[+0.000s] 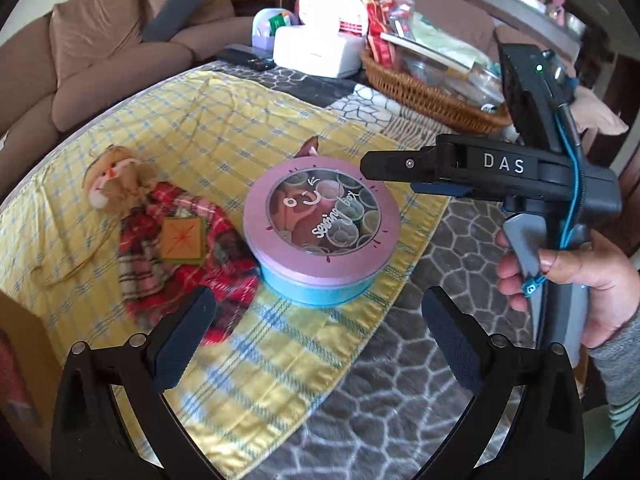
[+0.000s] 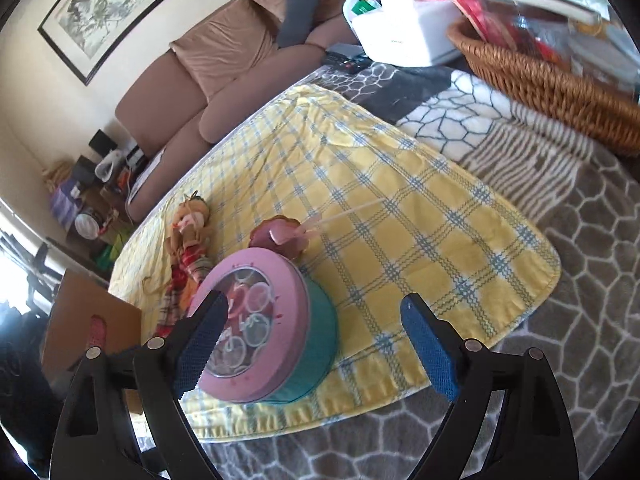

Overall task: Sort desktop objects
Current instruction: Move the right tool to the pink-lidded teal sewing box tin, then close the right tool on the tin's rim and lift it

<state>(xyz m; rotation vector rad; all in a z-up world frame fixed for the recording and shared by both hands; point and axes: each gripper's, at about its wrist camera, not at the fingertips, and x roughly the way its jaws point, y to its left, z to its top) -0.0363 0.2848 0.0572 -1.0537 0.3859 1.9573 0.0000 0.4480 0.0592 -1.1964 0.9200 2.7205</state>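
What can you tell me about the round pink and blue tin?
The round tin has a pink lid with a clear window, white writing on it, and a blue-green wall. The lid is on. Through the window, round pale rings and pink shapes show. It stands upright on the yellow checked cloth, beside the doll. Neither gripper touches it.

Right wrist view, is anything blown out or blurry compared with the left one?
Right wrist view: window glare washes out the left edge, and the wicker basket top right is smeared. Left wrist view: evenly lit, round tin sharp, edges bowed by fisheye.
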